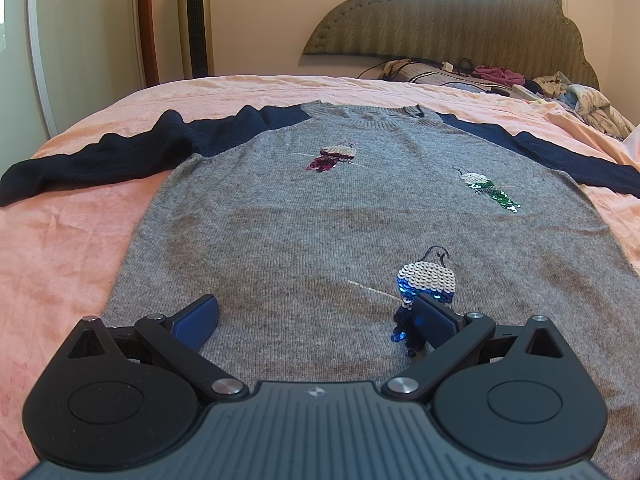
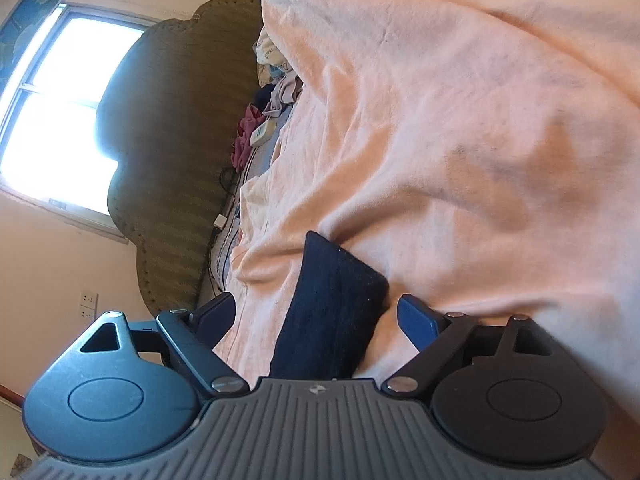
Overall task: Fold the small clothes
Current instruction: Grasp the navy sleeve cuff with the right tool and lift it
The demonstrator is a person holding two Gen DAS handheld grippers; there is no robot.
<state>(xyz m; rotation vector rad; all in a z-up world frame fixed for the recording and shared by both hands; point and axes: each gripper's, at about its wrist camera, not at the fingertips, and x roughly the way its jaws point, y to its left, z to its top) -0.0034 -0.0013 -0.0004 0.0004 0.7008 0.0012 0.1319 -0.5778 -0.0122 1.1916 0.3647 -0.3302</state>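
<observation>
A pink blanket covers the bed. At twelve o'clock stands a padded headboard with a window behind; a clothes pile lies at two o'clock, a tower fan at eleven.

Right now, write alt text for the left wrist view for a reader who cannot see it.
A grey sweater with navy sleeves lies flat, front up, on a pink bedspread, with three sequined bird patches on it. The open left gripper hangs over its hem, its right finger beside the blue bird patch. A padded headboard and a clothes pile sit behind.
</observation>
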